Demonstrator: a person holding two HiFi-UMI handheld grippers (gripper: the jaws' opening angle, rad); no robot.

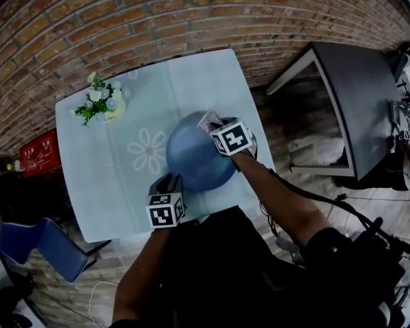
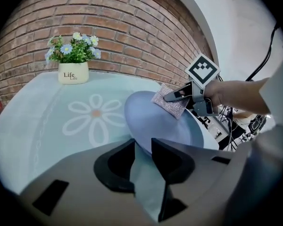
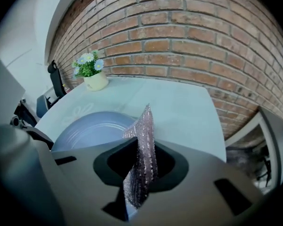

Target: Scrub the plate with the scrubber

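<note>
Only the right gripper view showed the right gripper [image 3: 139, 161] clamped on the scrubber [image 3: 144, 145], a silvery, glittering mesh cloth standing up between its jaws. The left gripper view showed that cloth's free corner lying on the far part of the plate [image 2: 165, 126]. It also showed the left gripper [image 2: 142, 147] with its jaws apart at the plate's near rim. From the head view, the blue, round plate [image 1: 198, 159] sat on the pale table [image 1: 109, 176], well apart from the flower pot [image 1: 102, 104].

Blue plate [image 1: 191, 162] on pale table [image 1: 96, 183], left gripper [image 1: 169, 182] at its near rim, right gripper [image 1: 216, 126] with scrubber [image 1: 208, 121] at far rim.
</note>
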